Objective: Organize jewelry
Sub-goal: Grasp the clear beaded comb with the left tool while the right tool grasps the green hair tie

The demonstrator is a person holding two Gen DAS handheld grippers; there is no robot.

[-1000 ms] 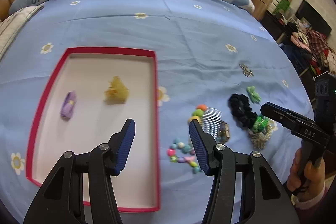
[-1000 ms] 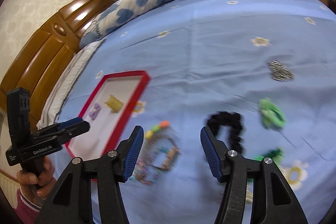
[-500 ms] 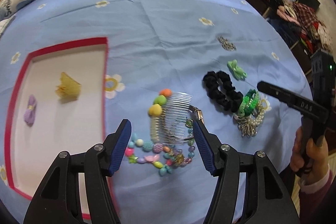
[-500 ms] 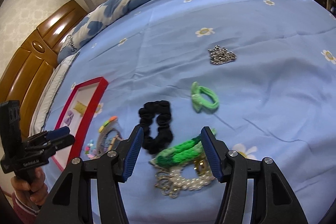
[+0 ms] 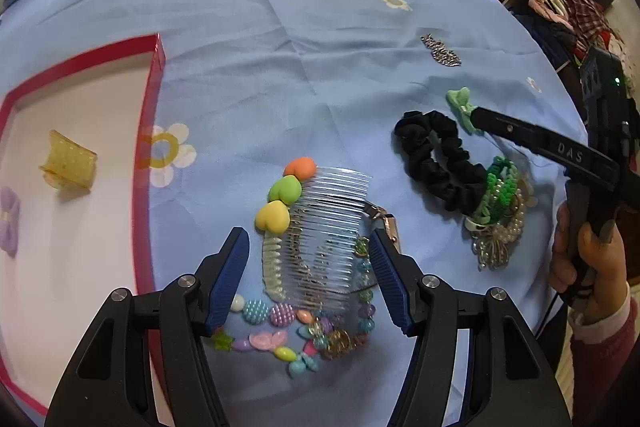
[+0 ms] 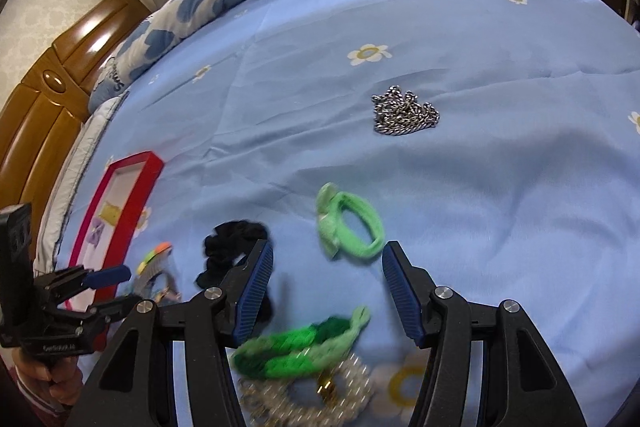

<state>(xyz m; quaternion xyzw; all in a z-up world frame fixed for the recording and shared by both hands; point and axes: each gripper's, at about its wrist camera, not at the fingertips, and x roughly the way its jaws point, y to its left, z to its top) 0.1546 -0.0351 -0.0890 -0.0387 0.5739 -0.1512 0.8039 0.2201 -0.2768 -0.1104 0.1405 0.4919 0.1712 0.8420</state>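
The left gripper [image 5: 308, 269] is half open and holds nothing; its jaws have just been opening and straddle the clear comb [image 5: 328, 227], which lies on the beaded bracelet [image 5: 300, 327]. It should close on the comb's spine alone. The right gripper [image 6: 328, 291], half open and empty, hovers over the green braided band [image 6: 304, 351]. The red tray [image 5: 150, 147] sits at nine o'clock on the blue floral bedsheet [image 5: 300, 27].

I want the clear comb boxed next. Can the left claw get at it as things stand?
Probably yes. The left claw hangs open just above the clear comb, which lies between its fingers with nothing covering it. But the comb rests on the beaded bracelet, which might snag and lift along.
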